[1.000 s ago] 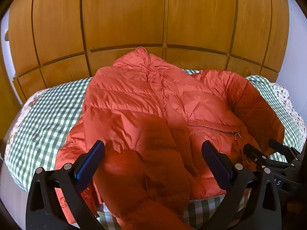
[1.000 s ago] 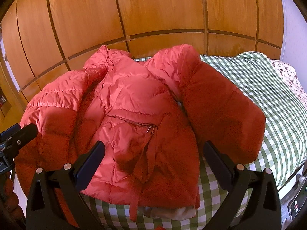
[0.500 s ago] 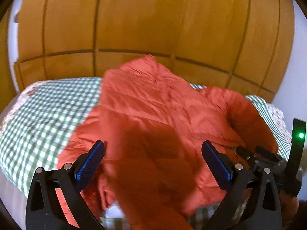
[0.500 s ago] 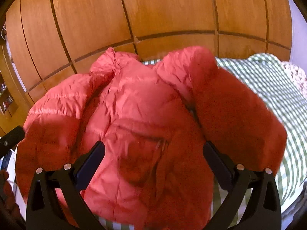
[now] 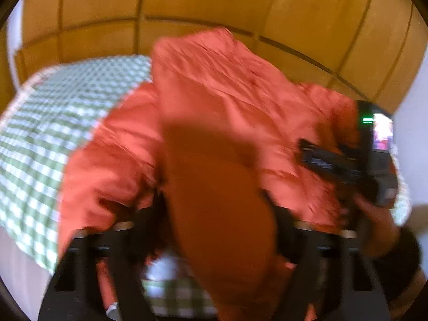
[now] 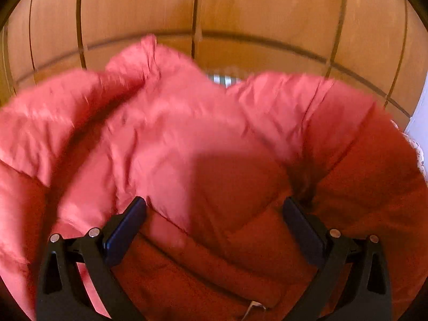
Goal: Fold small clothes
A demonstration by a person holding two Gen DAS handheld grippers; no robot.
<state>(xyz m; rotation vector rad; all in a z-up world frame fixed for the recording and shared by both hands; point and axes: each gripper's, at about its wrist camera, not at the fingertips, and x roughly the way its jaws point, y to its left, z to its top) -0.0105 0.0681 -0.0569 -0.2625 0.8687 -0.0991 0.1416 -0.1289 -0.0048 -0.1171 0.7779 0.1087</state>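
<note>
Here the left gripper (image 5: 216,214) is closing its jaws around a fold of the red jacket (image 5: 240,107), which bulges between them (blur hides whether the pads yet press). The jacket lies on the checked bedcover (image 5: 53,123). The right gripper (image 6: 214,219) hangs with jaws spread wide over the jacket, grasping nothing.

Left claw (image 5: 216,214) fingertips — buried behind blurred orange jacket (image 5: 214,123) fold

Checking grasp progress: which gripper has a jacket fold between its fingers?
The left gripper: its jaws are closing with a fold of the orange jacket between them; the right gripper's stand wide apart.
</note>
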